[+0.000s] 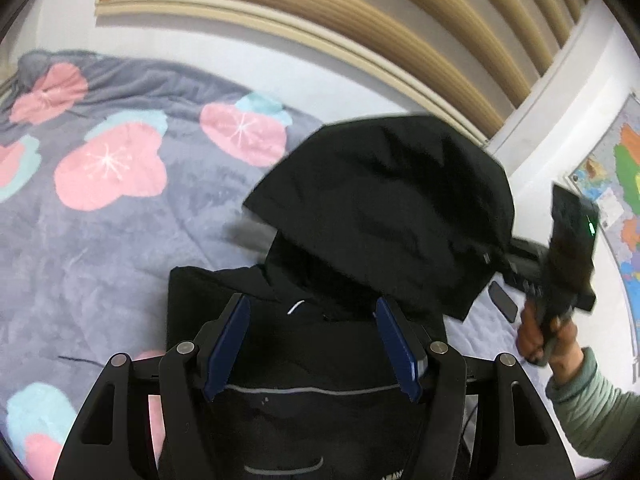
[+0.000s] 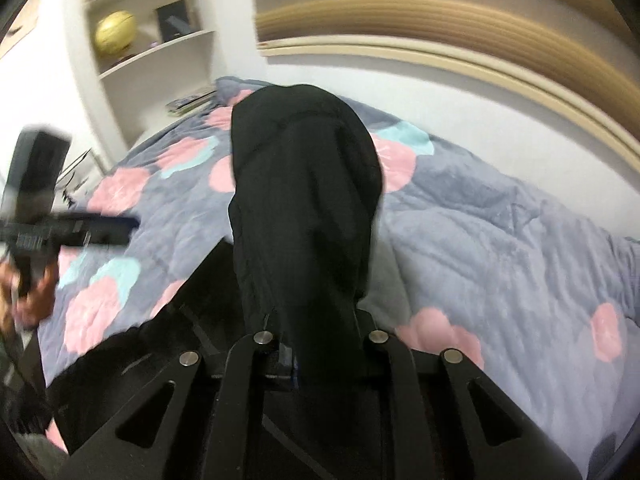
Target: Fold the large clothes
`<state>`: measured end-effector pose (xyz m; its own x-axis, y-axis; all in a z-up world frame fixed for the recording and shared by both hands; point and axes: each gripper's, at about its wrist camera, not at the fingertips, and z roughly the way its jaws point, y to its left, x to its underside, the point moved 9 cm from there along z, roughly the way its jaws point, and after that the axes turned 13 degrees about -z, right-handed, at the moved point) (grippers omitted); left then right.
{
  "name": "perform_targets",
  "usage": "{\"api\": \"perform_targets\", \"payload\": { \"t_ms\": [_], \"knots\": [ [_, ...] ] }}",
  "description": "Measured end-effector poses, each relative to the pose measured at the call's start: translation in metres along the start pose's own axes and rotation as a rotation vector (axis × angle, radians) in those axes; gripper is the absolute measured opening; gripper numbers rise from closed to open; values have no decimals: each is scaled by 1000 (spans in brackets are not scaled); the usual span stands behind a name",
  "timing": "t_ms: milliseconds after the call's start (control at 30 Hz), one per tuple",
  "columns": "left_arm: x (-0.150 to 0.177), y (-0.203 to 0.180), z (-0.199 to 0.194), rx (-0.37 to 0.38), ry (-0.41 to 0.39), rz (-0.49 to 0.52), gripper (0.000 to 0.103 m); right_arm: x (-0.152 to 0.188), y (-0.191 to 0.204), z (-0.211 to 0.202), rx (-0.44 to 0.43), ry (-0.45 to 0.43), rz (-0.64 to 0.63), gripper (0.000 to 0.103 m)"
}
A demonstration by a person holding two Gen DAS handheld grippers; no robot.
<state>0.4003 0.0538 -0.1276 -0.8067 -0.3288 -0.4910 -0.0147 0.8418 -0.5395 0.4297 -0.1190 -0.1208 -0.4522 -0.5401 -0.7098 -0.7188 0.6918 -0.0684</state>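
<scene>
A black hooded jacket [image 1: 304, 360] lies on the bed. Its hood [image 1: 384, 208] is lifted in the air. My left gripper [image 1: 312, 344] is open, blue pads apart, hovering over the jacket's collar and holding nothing. My right gripper [image 1: 508, 256] comes in from the right and is shut on the hood's edge. In the right wrist view the hood [image 2: 304, 208] drapes up and over the right gripper [image 2: 320, 344] and hides its fingers. The left gripper [image 2: 120, 226] shows blurred at the left there.
A grey quilt with pink and teal flowers [image 1: 120, 208] covers the bed. A dark phone [image 1: 503, 300] lies on the sheet near the hood. A wooden headboard [image 1: 320, 12] is behind. White shelves [image 2: 152, 40] stand at the left. A map [image 1: 624, 184] hangs on the right wall.
</scene>
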Motion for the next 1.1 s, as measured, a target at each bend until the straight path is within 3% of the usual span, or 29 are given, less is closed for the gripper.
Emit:
{"api": "perform_targets", "payload": {
  "t_ms": [133,233,333,400,500,567,667,733,833,967,1100],
  "knots": [
    [13,-9,-47,-7,-50,38,67,22,47,-47,97,0,-103,17],
    [28,-10,-73,4,-57,36,68,49,77,-69,103,37,-130,17],
    [48,-5,-85,9,-39,19,68,85,90,-71,78,126,-70,18],
    [60,-1,-86,26,-14,-1,68,109,93,-68,11,177,25,18],
    [73,2,-82,48,24,-29,68,120,93,-61,-35,203,141,38],
    [77,3,-71,49,51,-31,68,115,91,-55,-30,193,183,59],
    [82,11,-45,28,110,-60,73,119,85,-39,-25,223,271,62],
    [82,21,-23,40,148,-103,73,130,74,-22,-55,247,405,62],
    [72,48,17,32,192,-224,73,147,52,0,-106,254,637,62],
    [46,77,56,97,183,-420,73,167,31,26,-181,231,923,68],
    [42,82,92,112,263,-488,75,175,28,55,-249,230,1050,71]
  ]
}}
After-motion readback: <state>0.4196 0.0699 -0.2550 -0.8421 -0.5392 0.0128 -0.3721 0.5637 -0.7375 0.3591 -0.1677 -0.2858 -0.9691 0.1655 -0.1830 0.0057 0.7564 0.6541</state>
